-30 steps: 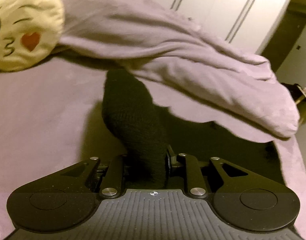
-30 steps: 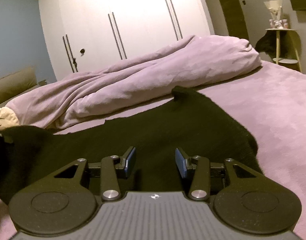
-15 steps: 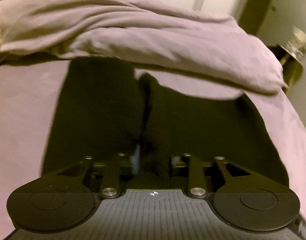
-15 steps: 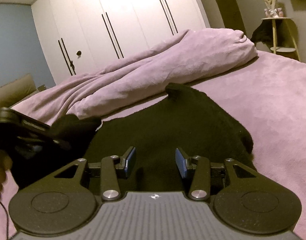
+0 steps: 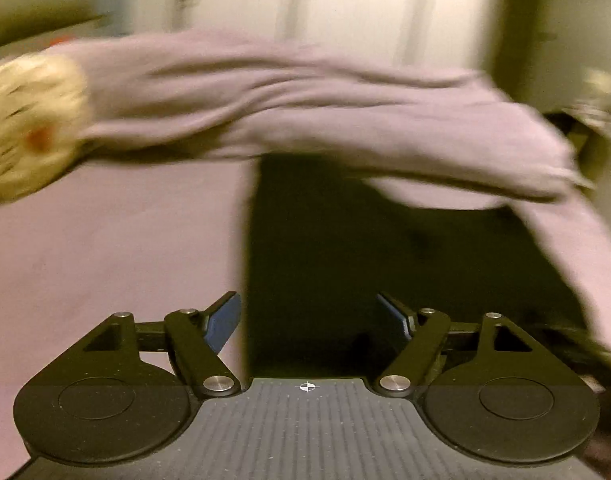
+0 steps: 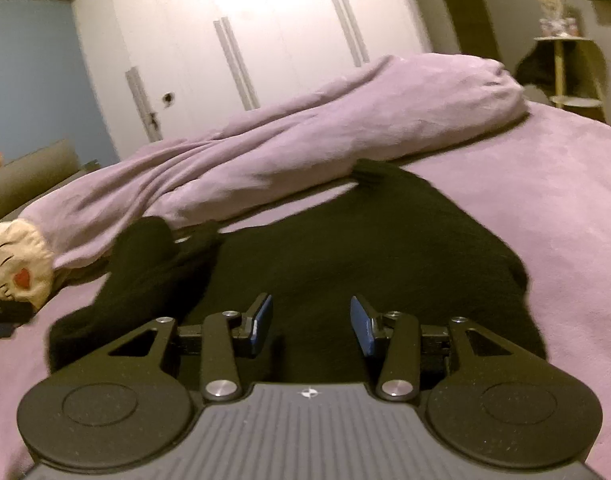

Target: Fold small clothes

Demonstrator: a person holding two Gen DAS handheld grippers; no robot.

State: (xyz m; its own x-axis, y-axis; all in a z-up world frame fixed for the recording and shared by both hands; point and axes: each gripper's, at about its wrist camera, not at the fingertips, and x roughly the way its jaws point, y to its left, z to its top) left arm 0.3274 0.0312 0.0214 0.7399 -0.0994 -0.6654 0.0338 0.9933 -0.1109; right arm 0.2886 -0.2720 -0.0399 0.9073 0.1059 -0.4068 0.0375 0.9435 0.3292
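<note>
A black knitted garment [image 5: 385, 248] lies flat on the purple bed cover [image 5: 105, 240]. My left gripper [image 5: 307, 308] hovers over the garment's left edge; its jaws are opening and nothing is pinched between them. In the right wrist view the same garment [image 6: 365, 248] spreads out ahead, with one sleeve [image 6: 145, 272] lying bunched over its left side. My right gripper [image 6: 311, 308] is low over the near edge, jaws apart, and its blue pads press on no cloth. The left wrist view is blurred by motion.
A rolled purple duvet [image 6: 305, 132] lies across the bed just behind the garment, also seen as the duvet [image 5: 305, 100]. A cream emoji cushion [image 6: 17, 272] sits at its left end. White wardrobe doors [image 6: 265, 32] stand behind; a small side table [image 6: 565, 72] is at far right.
My left gripper was shut on the black sleeve, carried it across over the garment, then let go and spread its jaws. The sleeve now lies on the garment. The right gripper hardly moved.
</note>
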